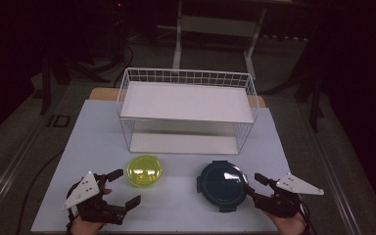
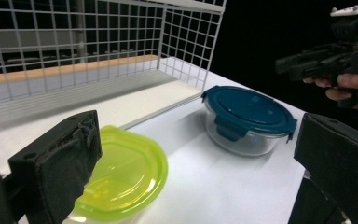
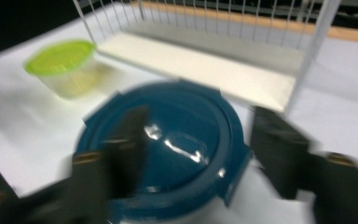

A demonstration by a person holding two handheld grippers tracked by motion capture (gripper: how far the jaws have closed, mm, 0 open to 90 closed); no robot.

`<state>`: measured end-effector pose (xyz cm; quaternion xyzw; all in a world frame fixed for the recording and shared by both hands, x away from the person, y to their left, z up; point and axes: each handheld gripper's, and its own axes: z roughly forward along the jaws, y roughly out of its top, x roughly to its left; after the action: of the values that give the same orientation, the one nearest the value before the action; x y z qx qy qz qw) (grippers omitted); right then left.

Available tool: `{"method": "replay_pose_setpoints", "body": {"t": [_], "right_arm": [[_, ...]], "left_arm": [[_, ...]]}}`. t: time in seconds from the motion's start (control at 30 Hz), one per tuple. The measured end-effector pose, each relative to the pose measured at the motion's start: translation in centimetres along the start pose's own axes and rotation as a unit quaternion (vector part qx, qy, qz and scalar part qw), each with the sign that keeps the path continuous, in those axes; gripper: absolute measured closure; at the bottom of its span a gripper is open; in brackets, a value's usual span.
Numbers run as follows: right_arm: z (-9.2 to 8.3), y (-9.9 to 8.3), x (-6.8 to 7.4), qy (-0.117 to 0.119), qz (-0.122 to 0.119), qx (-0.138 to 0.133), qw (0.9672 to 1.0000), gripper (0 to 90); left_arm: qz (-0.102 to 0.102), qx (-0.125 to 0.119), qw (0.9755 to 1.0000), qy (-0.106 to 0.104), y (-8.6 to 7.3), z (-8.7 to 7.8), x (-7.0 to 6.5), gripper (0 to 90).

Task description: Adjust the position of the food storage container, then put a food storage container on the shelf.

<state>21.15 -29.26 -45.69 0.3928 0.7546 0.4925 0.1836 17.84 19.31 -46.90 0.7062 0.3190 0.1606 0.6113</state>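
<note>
Low at the counter's [image 1: 103, 142] near-left corner, the left gripper [image 1: 125, 187] hovers with its fingers [image 2: 58, 161] spread wide and empty, just short of a small clear plastic tub with a lime-green lid [image 1: 145, 170]. That tub sits left of centre near the front edge, before a white wire basket with two white shelves [image 1: 186, 110] standing at the back. To its right, well apart, rests a round clear container with a dark teal clip-lock lid [image 1: 222, 185], seemingly glass. The right gripper [image 1: 253, 186], at the near-right corner, has its fingers [image 3: 279, 149] parted and reaching around the container's rim, apparently not pressing on it yet; blur leaves contact uncertain. The container is likely heavy, rigid and breakable, with slick walls and a glossy lid. The lid's rim or clip tabs probably offer the surest hold. The tub looks light and slightly flexible.
</note>
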Motion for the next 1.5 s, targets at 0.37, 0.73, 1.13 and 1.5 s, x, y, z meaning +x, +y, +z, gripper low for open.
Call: {"method": "replay_pose_setpoints", "body": {"t": [0.37, 0.73, 1.13, 1.5], "right_arm": [[-0.6, 1.7, -0.8, 0.026, 0.028, -0.031, 0.9988, 21.2], [-1.4, 2.8, -1.7, 0.000, -0.006, -0.040, 0.9992, 20.6], [-1.0, 2.8, -1.8, 0.012, -0.012, -0.014, 0.9998, 13.9], [-0.3, 1.9, -2.3, 0.026, 0.002, -0.003, 0.9997, 12.3]], "left_arm": [[0.023, 0.015, 0.9991, -0.031, 1.8, 2.1, -1.3, 0.3], [0.001, 0.069, 0.9964, -0.051, 3.6, 6.7, -3.1, 0.4], [-0.088, 0.123, 0.9804, -0.127, 3.2, 12.8, -3.8, 0.4], [-0.197, 0.138, 0.9601, -0.142, 1.6, 16.8, -3.4, 0.5]]}}
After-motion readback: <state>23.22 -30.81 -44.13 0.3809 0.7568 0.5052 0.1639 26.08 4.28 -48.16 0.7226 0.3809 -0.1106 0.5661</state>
